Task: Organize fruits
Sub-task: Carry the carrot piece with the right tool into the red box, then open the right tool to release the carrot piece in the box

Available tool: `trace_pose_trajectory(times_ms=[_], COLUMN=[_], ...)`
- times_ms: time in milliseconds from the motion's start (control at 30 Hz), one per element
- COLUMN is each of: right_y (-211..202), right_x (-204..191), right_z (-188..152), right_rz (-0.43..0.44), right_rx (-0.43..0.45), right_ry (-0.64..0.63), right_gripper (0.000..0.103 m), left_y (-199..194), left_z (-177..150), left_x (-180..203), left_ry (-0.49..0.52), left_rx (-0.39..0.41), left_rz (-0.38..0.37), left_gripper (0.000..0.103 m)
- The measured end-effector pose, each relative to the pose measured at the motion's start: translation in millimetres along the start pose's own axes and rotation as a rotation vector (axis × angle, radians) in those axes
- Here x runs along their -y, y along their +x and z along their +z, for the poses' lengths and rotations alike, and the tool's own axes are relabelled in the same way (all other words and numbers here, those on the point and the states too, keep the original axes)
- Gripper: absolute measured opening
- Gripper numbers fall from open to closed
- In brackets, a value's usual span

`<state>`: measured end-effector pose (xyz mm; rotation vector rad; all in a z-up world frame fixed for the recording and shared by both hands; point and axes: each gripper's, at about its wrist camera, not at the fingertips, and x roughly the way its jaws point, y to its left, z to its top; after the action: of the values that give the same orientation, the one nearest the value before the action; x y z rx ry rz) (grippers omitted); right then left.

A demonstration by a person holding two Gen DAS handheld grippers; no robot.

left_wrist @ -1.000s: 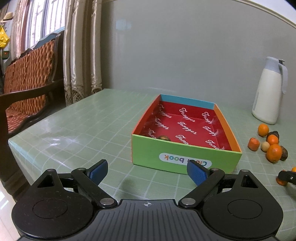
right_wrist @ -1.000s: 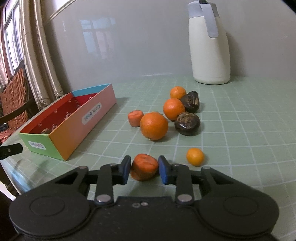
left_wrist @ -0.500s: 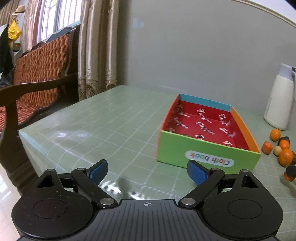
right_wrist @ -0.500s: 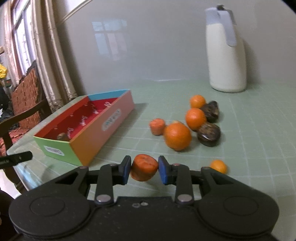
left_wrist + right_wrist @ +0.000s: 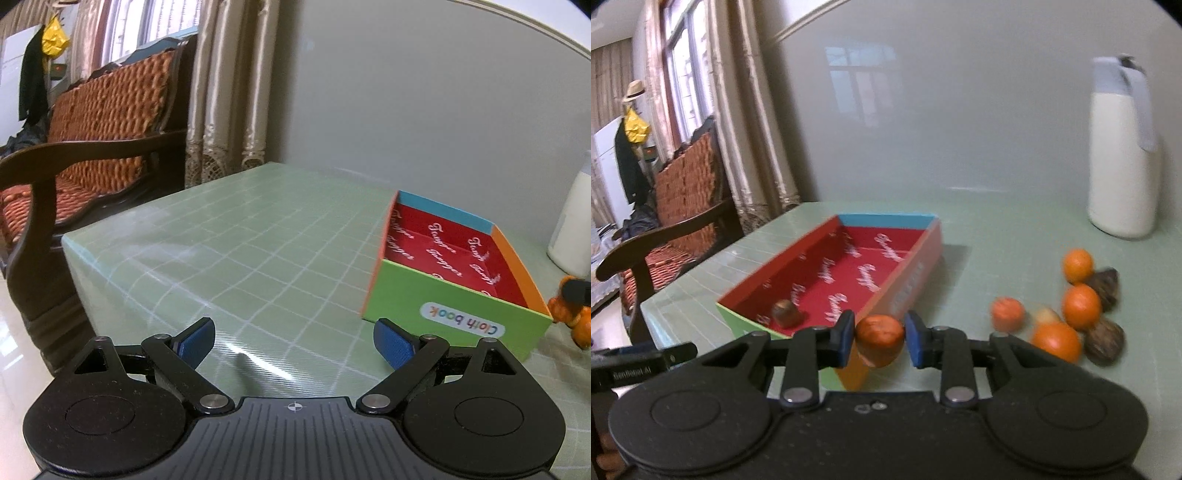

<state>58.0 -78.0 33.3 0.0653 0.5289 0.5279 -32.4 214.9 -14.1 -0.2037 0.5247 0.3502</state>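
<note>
Above the near corner of the box (image 5: pixel 908 273), the right tool (image 5: pixel 880 339) grips an orange-red fruit (image 5: pixel 880 338), perhaps a persimmon, its jaws having just closed slightly. Left tool (image 5: pixel 294 341) hangs wide open over the tabletop (image 5: pixel 236 258), holding nothing.

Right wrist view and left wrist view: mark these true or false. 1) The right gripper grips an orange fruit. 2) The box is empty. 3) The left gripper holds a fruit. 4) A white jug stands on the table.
1) True: the right gripper is shut on the orange fruit.
2) False: the box holds one brown fruit.
3) False: the left gripper is open, with nothing between its pads.
4) True: the jug stands on the table.
</note>
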Motion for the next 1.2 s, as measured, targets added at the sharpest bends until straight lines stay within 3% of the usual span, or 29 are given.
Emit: trace_pose_trajectory(times_ms=[267,600,933,1200], right_y=[29,64,37,17], right_x=[-32,-53,2,30], right_z=[26,25,41,29], right_rz=[0.047,0.093,0.05,0.001], right_rx=[0.01,-0.054,0.005,0.001], right_ry=[-0.062,-0.091,0.034,0.059], right_gripper=[0.025,0.021,0.029,0.032], left_y=[-1,1,4,3], left_z=[-1,0,1,0], left_x=[-13,-17,-14,-7], left_ry=[-0.026,-0.032,-0.034,-0.019], left_rx=[0.001,-0.004,-0.012,-0.015], left_rz=[0.02,0.023,0.009,-0.002], left_gripper=[0.093,0.093,0.093,0.093])
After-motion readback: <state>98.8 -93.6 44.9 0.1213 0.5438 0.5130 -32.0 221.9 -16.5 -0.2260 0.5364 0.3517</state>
